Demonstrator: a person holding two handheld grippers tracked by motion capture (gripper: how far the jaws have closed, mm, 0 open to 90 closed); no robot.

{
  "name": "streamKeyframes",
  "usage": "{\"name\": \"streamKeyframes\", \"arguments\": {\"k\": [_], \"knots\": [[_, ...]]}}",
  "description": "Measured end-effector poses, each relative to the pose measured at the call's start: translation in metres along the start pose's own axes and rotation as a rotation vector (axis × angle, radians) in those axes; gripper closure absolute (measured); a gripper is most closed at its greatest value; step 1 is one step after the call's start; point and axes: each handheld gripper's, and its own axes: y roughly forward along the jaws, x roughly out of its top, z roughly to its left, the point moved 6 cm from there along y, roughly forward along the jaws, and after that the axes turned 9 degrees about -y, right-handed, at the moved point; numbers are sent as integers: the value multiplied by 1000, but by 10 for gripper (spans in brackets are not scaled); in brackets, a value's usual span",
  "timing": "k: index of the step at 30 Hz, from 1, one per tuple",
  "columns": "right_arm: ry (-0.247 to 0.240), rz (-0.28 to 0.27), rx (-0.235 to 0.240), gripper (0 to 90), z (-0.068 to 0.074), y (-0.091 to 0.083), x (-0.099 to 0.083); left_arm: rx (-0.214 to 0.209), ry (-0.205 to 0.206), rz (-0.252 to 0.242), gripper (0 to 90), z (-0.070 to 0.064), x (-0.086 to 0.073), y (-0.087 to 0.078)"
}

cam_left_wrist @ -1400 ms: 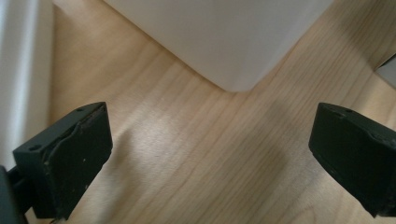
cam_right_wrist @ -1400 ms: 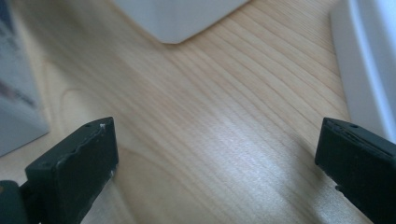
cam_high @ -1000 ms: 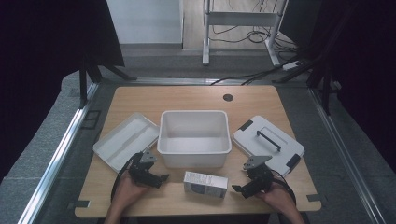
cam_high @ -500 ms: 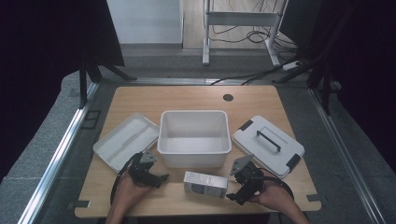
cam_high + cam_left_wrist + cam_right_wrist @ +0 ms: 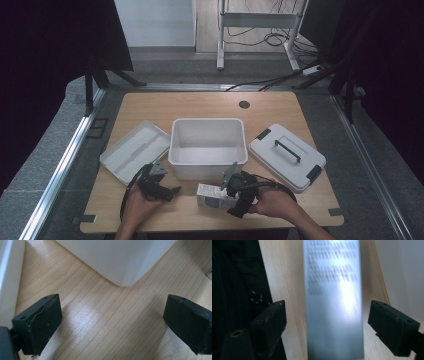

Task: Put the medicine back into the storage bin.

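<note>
A small white carton with printed text lies flat on the wooden table in front of the open white bin. My right gripper is open, its jaws straddling the carton's right end without touching it. In the right gripper view the carton runs lengthwise between the jaws of my right gripper, blurred. My left gripper rests open near the bin's front left corner with nothing between its jaws. The left gripper view has my left gripper over bare wood, below the bin's corner.
A shallow white tray lies left of the bin, close to my left gripper. The bin's lid, with a black handle and clips, lies at the right. A round cable hole sits near the table's far edge.
My right gripper has moved left from beside the lid until its open jaws straddle the carton's right end. The left gripper has stayed in place.
</note>
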Motion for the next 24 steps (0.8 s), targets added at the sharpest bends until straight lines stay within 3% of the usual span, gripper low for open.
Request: {"name": "streamKeyframes", "arguments": {"k": [5,6,7,9,11,16,24], "knots": [[-50,108,12,279,-2,12,22,0,0,0,21,0,0,0],[-50,108,12,279,-2,12,22,0,0,0,21,0,0,0],[-62,151,21,324,-4,18,26,0,0,0,22,0,0,0],[-67,162,30,342,-5,20,27,0,0,0,22,0,0,0],[-73,211,46,433,-6,28,29,0,0,0,22,0,0,0],[-79,234,54,539,-7,30,31,0,0,0,22,0,0,0],[-76,217,76,548,-7,9,38,0,0,0,22,0,0,0]]}}
